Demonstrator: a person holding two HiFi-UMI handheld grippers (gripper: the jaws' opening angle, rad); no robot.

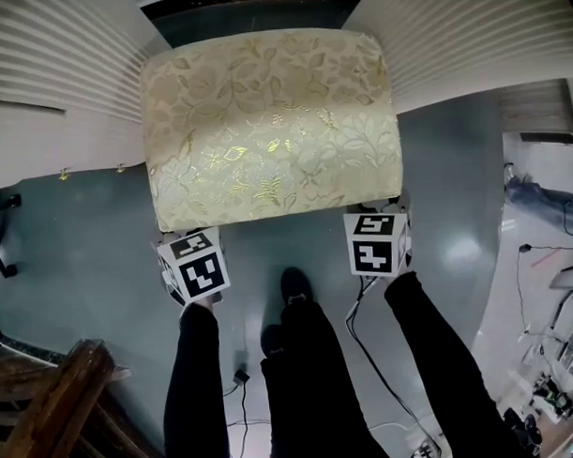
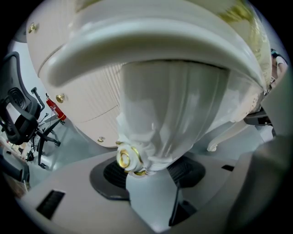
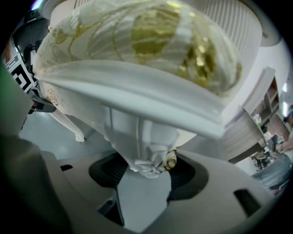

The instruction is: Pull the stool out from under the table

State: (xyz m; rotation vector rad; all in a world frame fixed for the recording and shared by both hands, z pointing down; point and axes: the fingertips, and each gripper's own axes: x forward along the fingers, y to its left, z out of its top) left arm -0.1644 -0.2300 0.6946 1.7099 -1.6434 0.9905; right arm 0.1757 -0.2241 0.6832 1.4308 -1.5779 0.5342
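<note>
The stool [image 1: 269, 121] has a cream cushion with a gold flower pattern; its far end lies under the white ribbed table [image 1: 47, 81]. My left gripper [image 1: 186, 238] is at the stool's near left corner and my right gripper [image 1: 378, 220] at its near right corner. In the left gripper view the carved white leg [image 2: 169, 119] with a gold rosette stands between the black pads [image 2: 114, 173], and my left gripper [image 2: 149, 171] is shut on it. In the right gripper view my right gripper [image 3: 146, 172] is shut on the other front leg [image 3: 137, 137].
A person's black-clad legs and feet [image 1: 301, 364] stand on the grey floor just behind the stool. A brown wooden chair [image 1: 58, 410] is at the lower left. Cables [image 1: 376, 361] trail over the floor. A black office chair [image 2: 18, 119] stands to the left.
</note>
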